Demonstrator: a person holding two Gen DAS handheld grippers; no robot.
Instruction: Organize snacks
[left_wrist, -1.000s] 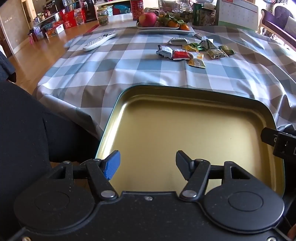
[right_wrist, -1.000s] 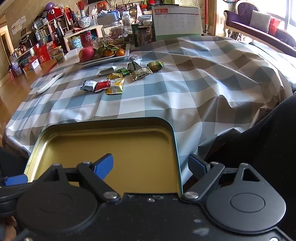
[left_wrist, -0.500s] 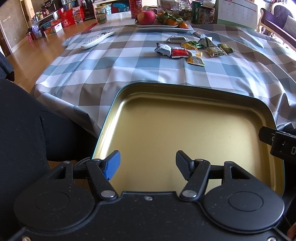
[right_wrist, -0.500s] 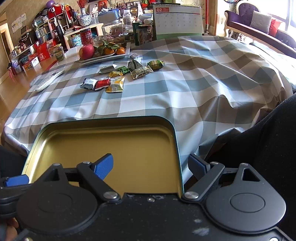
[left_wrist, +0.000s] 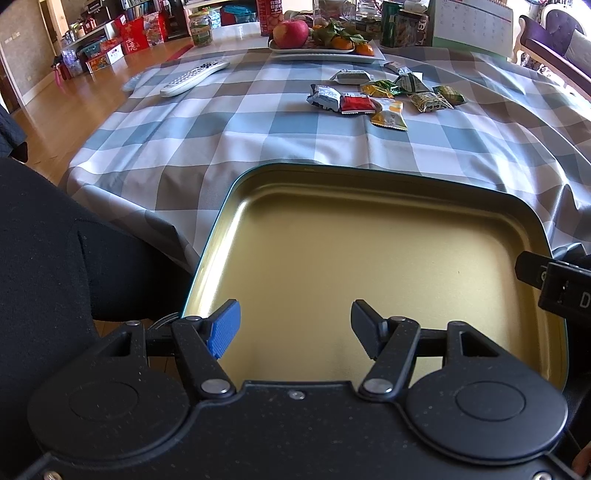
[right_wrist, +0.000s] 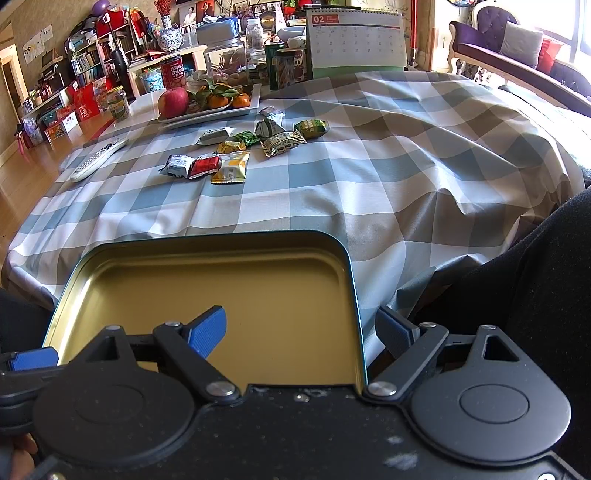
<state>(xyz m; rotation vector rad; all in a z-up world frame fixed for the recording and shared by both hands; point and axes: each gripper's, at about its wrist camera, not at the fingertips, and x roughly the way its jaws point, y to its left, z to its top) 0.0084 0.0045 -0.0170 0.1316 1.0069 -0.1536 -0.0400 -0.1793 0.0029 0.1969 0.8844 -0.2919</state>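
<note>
While both grippers gape over gold tin (left_wrist: 369, 266), only right view shows calendar date header (right_wrist: 325, 19).

Both wrist views close above tin (left_wrist: 369, 258), facing across table; shared: tin, snacks (right_wrist: 229, 155).

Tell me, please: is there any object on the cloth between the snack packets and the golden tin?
Nothing visible. Between the snack packets and the far rim of the golden tin lies only bare checked tablecloth. The remote control sits off to the left of that path. Both the left gripper and right gripper are open.
</note>
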